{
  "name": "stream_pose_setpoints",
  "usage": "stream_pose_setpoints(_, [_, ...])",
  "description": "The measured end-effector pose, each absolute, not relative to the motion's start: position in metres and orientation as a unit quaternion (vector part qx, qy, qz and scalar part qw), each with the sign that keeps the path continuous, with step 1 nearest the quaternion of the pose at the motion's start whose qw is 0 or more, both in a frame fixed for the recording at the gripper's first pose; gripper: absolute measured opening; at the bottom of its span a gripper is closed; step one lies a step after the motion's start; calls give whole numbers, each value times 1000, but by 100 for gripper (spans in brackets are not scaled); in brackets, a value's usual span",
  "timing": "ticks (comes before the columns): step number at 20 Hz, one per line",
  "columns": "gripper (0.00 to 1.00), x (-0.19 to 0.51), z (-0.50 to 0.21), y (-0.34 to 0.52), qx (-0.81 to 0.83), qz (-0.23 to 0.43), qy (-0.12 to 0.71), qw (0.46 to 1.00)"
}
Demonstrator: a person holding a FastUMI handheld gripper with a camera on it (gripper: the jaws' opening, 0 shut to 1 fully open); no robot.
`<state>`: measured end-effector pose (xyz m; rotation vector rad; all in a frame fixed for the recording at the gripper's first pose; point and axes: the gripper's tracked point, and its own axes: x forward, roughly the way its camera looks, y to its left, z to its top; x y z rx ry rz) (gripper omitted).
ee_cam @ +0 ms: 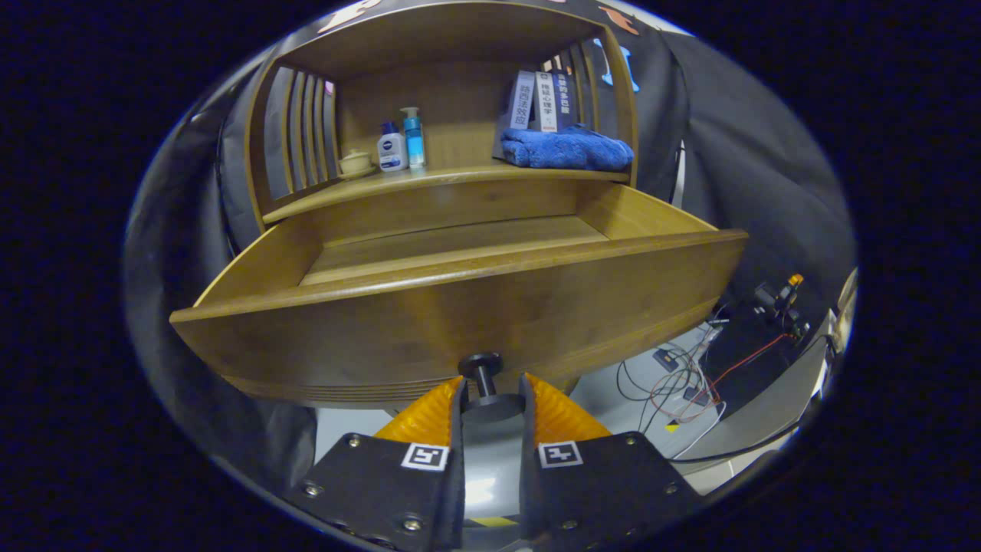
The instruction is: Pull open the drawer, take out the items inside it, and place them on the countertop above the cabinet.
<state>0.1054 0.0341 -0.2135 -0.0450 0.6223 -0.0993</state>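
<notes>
- My gripper (pixel 491 392) is clamped on the drawer knob (pixel 481 366), a finger pressing each side.
- The drawer (pixel 460 307) stands pulled out; the floor I can see holds nothing.
- Beyond, on the countertop (pixel 429 182): bottles (pixel 402 142), blue towel (pixel 565 148), books (pixel 540 100).

Wooden drawer (pixel 460 307): pulled well out of the cabinet, front panel tilted in view, interior floor bare where visible. Dark round knob (pixel 483 376) at the front panel's lower middle sits between the claw (pixel 493 395) fingers, which close against its sides.
</notes>
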Motion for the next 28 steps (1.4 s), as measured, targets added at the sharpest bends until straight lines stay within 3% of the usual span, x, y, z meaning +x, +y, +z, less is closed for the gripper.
stream_pose_setpoints(2, [33, 106, -208, 36, -34, -43, 302, 952])
stream_pose_setpoints(6, [55, 112, -138, 63, -27, -15, 199, 979])
stream_pose_setpoints(10, [54, 144, -95, 69, -41, -21, 174, 984])
stream_pose_setpoints(16, [56, 208, -136, 63, -42, -71, 340, 937])
stream_pose_setpoints(24, [56, 215, -219, 57, -46, -121, 544, 829])
stream_pose_setpoints(28, [55, 217, -239, 61, -22, -113, 573, 811])
